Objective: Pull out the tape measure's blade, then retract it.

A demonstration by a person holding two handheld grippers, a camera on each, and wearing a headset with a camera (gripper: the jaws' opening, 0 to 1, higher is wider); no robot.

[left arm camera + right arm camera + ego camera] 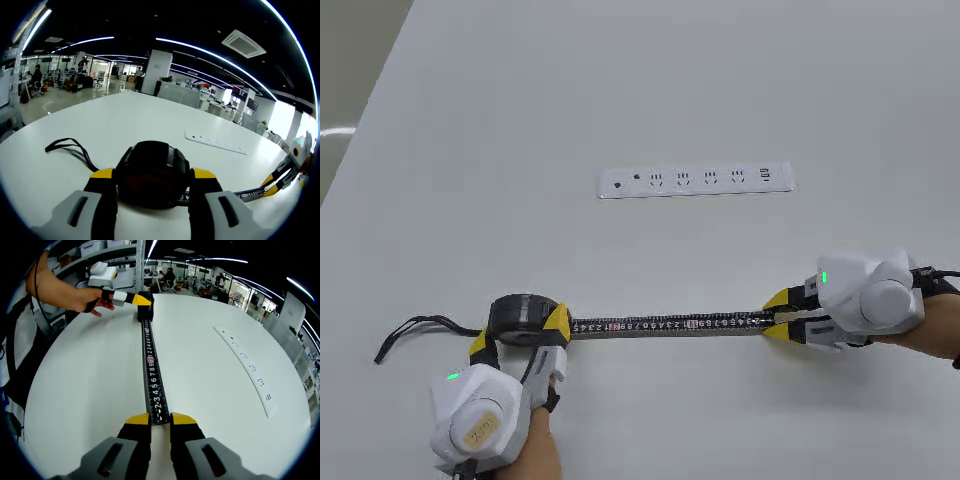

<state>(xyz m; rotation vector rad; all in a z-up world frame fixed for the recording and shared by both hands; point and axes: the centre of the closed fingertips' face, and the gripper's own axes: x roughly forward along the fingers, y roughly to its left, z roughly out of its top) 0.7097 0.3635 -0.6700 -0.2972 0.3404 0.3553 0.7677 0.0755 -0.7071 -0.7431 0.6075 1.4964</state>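
- The table [620,90] is white, with a strip [695,180] of sockets lying well beyond the work.
- The blade [670,324] lies flat on the table, numbers up. It runs straight between the two grippers.
- The case [520,318] sits at the blade's left end. The left gripper [152,175] is clamped around it, one jaw on each side.
- The right gripper [160,417] has its jaws closed on the blade's free end, pinching it across its width.
- The strap [420,325] trails away to the left of the case, apart from the jaws.
- The pull-out looks done or nearly so, which would make retraction the next step. Doing it well means pinning the case in place and walking the right gripper toward it along the blade's own line. The grip should hold until the end, so the blade feeds in slowly and neither whips nor kinks.
- The end hook is hidden between the right jaws.
- No lock button can be made out on the case, and how much blade remains inside cannot be told.
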